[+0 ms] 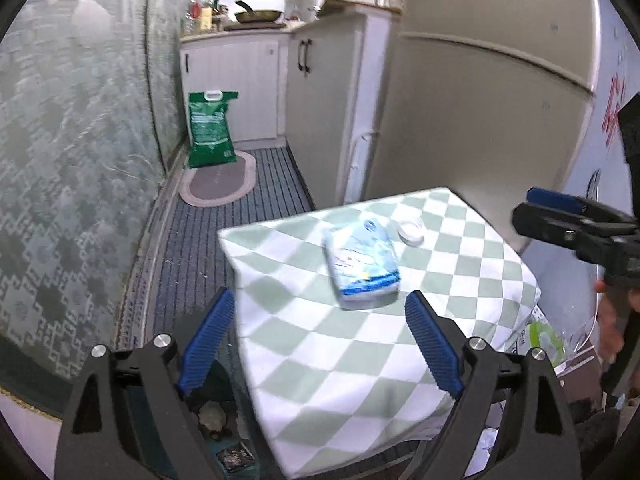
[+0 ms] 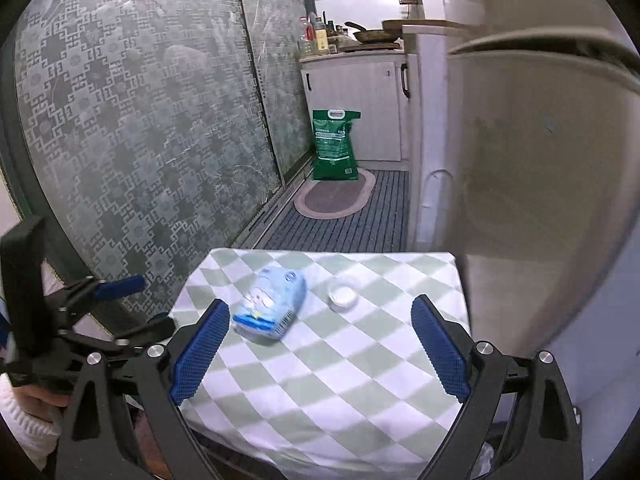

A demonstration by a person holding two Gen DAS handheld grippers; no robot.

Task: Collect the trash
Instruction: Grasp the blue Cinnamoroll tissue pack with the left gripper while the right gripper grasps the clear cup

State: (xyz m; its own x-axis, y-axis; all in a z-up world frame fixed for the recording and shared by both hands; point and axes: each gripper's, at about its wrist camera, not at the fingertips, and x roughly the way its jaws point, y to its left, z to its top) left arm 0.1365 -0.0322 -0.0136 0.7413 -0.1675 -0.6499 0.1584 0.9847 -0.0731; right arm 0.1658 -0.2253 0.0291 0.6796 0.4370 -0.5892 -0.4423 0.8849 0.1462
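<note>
A blue and white tissue pack lies on a small table with a green and white checked cloth. A small white round lid or cup lies just beyond it. My left gripper is open and empty, held above the table's near left side. My right gripper is open and empty above the near edge, with the pack by its left finger and the white cup ahead. Each gripper shows in the other's view: the right and the left.
A fridge stands right behind the table. A patterned glass sliding door runs along the left. A green bag and an oval mat sit on the striped floor by white cabinets. Dark clutter lies below the table's left.
</note>
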